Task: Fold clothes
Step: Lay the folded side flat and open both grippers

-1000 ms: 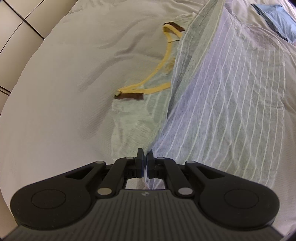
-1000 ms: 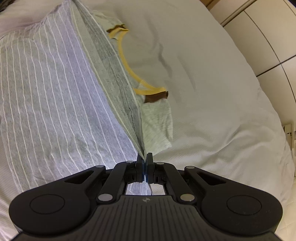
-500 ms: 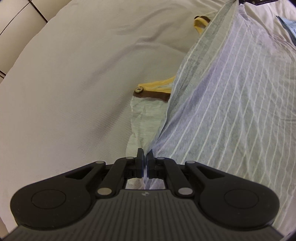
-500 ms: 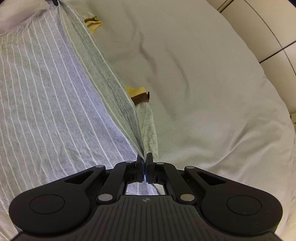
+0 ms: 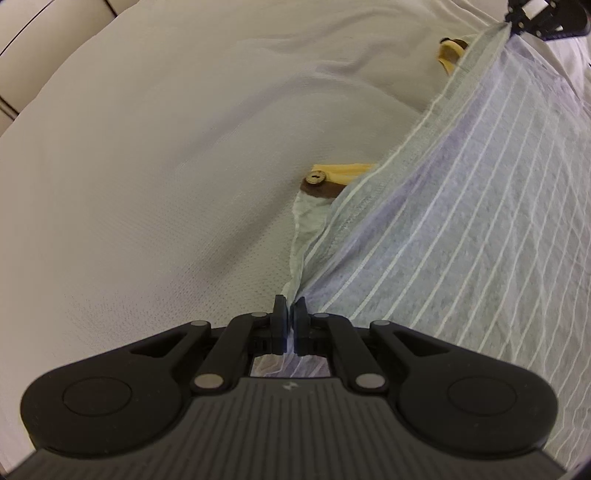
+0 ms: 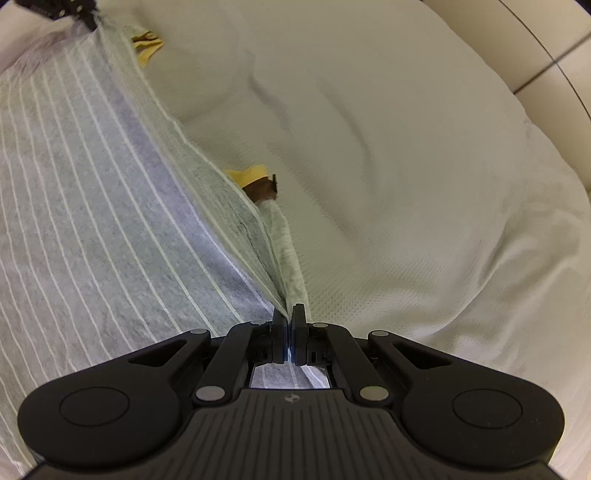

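A grey garment with thin white stripes (image 5: 461,221) lies on the white bed sheet (image 5: 166,166). It has yellow straps with brown tabs and a button (image 5: 316,178). My left gripper (image 5: 290,314) is shut on one corner of its raised edge. My right gripper (image 6: 289,321) is shut on the other corner, with the garment (image 6: 92,203) spreading to its left. The edge is pulled taut between them. The right gripper shows at the top right of the left wrist view (image 5: 513,16), and the left gripper shows at the top left of the right wrist view (image 6: 88,14).
The white bed sheet (image 6: 406,166) has soft wrinkles beside the garment. Beige wall panels (image 6: 546,40) stand beyond the bed's edge, and they also show in the left wrist view (image 5: 44,33).
Both grippers have carried the garment's edge across, folding it over. More of the yellow straps and pale inner fabric is now covered. The blue cloth seen earlier is out of view.
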`<action>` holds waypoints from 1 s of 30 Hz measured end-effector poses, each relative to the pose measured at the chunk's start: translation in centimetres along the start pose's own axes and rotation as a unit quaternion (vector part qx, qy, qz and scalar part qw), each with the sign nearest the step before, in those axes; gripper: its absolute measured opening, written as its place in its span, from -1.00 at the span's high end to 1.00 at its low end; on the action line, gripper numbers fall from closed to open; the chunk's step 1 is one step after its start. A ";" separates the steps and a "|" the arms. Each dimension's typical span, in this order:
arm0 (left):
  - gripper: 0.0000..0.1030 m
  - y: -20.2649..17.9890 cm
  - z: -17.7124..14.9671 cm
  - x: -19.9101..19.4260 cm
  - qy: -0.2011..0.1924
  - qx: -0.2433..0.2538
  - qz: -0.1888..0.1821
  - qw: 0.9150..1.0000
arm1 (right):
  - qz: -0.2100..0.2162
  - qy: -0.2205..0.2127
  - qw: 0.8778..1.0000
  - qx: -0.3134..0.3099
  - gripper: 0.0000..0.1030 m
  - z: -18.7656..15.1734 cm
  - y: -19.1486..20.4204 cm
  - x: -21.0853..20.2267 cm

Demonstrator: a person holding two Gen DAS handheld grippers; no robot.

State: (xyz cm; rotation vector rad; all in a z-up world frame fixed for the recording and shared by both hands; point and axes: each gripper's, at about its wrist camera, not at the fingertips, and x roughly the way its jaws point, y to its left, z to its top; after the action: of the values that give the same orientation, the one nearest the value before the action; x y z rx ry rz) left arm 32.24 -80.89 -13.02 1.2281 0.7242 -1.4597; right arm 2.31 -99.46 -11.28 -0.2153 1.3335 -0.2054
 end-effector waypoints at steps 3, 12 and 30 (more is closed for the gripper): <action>0.87 -0.1 -0.2 0.1 0.000 -0.011 0.004 1.000 | 0.000 -0.001 1.000 0.009 1.00 0.4 -0.4 0.5; 0.65 2.0 -2.6 -1.2 -0.011 -0.088 0.014 0.996 | 0.006 -0.001 0.998 0.063 0.66 -0.9 -3.3 1.1; 0.97 2.3 -3.3 -1.8 -0.027 -0.081 0.033 0.996 | 0.002 -0.028 0.993 0.116 1.00 -2.2 -2.7 0.1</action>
State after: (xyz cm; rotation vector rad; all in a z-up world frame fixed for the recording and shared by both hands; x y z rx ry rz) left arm 35.34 -77.92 -11.90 1.0743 0.7437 -1.3476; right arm 0.17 -102.17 -11.11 -0.0222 1.2428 -0.3468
